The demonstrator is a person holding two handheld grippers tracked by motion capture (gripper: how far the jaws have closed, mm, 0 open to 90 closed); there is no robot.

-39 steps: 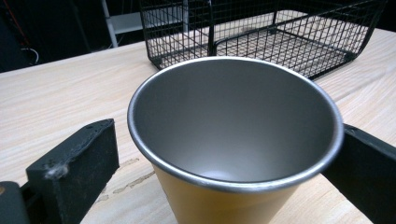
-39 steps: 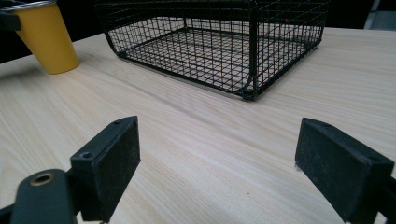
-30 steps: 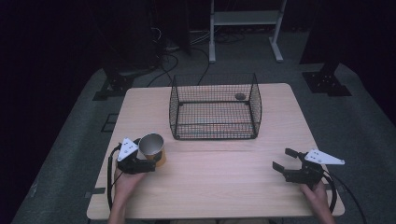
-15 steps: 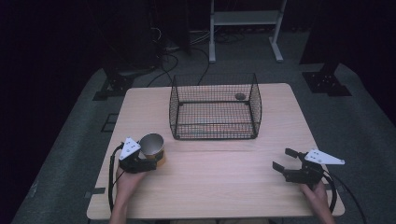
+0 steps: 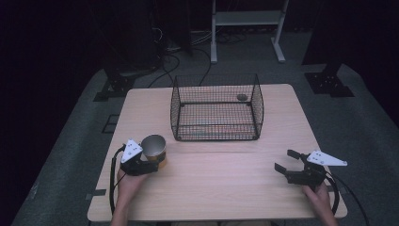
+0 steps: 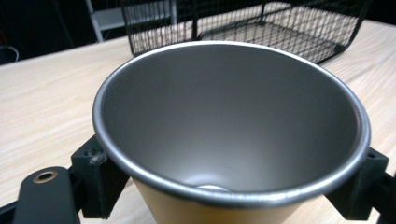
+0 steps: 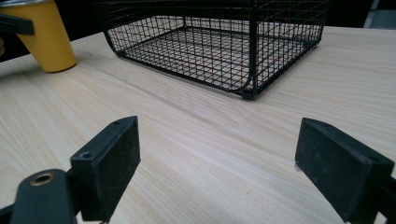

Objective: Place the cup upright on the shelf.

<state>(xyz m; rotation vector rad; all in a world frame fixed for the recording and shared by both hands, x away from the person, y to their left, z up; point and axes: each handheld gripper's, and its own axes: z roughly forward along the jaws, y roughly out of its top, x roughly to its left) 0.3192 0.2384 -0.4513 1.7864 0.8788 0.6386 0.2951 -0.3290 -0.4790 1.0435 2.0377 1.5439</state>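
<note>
L claw (image 5: 151,165) had just closed on the cup (image 5: 154,148) near the basket (image 5: 216,110), ready to lift; R claw (image 5: 288,161) gaped wide.

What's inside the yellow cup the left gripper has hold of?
The cup looks empty: bare grey metal walls, with a sliver of the bottom showing. Its near rim hides the rest of the bottom. The left gripper is clamped on it.

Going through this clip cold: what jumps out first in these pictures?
The yellow cup with its steel lining, at the near left of the table: the left gripper has just closed its jaws on it. Behind it, mid-table, stands a black wire basket. The right gripper rests open and empty at the near right.
</note>
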